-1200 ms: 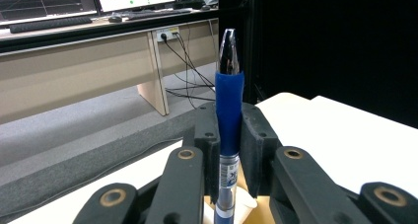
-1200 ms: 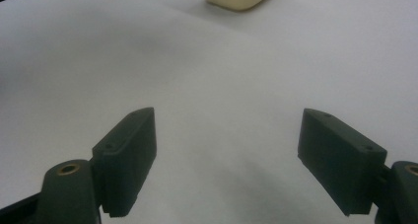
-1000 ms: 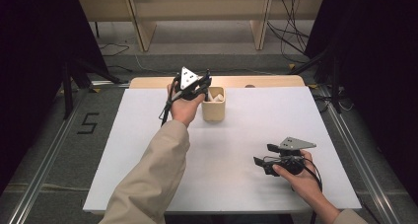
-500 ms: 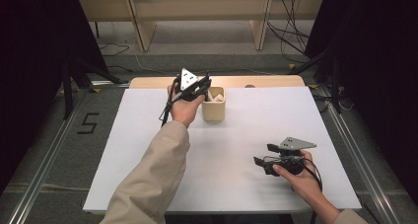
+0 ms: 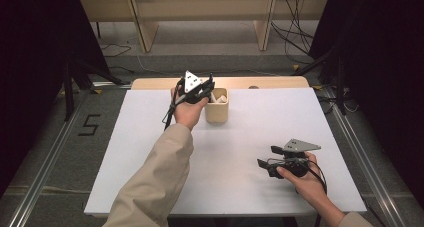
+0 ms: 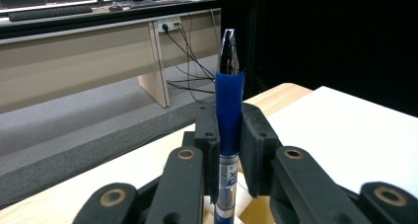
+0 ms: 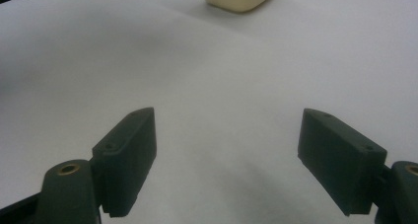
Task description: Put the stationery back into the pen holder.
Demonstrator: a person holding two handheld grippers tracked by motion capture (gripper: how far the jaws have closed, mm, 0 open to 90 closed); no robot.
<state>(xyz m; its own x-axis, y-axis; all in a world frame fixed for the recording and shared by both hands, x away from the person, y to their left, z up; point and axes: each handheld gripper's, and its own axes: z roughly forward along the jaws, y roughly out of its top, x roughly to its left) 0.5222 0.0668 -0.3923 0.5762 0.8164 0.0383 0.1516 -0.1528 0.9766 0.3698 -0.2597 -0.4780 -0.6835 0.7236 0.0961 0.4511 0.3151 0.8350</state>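
The blue pen (image 6: 229, 110) is clamped upright between the jaws of the left gripper (image 5: 202, 89), tip end uppermost in the left gripper view, its lower barrel running down out of sight between the pads; in the high view it is held at the far middle of the tabletop (image 5: 150, 137), right at the left rim of the cream cup (image 5: 217, 109); whether the pen's lower end is already inside the cup cannot be told. The step in hand is judged to be the standing of the pen in that cup, or its lifting out; either way the pen should be kept vertical and centred over the opening, so that the cup's wall is not struck and the light cup is not tipped or dragged; the jaws should be parted only once the pen's weight is borne by the cup's floor, and the gripper drawn straight up afterwards. Something pale is seen inside the cup, so room should be checked. The right gripper (image 5: 270, 159) rests low at the near right, well apart from the cup, its jaws wide apart and holding nothing (image 7: 226, 160); it could be brought across to steady the cup if needed.
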